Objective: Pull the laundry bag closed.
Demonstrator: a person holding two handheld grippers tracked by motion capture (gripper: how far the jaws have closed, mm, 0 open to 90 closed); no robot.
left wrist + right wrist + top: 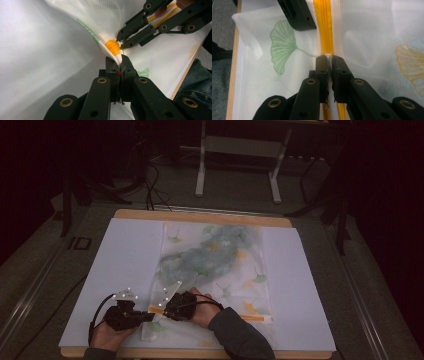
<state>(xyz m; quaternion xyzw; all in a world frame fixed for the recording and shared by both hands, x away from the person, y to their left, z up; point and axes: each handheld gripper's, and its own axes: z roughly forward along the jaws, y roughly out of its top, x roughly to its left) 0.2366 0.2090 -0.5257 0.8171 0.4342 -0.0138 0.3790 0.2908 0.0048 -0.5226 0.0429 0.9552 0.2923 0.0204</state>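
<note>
High view shows the mesh bag [215, 270] flat on the white board [125, 265], its near-left corner pinched between the left gripper's [119, 65] closed jaws, apparently as an anchor, while the right gripper [330, 63], just beside that corner, clamps the zipper pull [327, 55] on the orange zipper [323, 25].

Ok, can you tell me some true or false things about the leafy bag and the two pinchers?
1. The left gripper is pinching the mesh bag. True.
2. The zipper is blue. False: it is orange.
3. The right gripper is closed at the zipper. True.
4. The bag lies on bare wood. False: it lies on a white sheet that covers the table.
5. The leaf beside the zipper is green. True.
</note>
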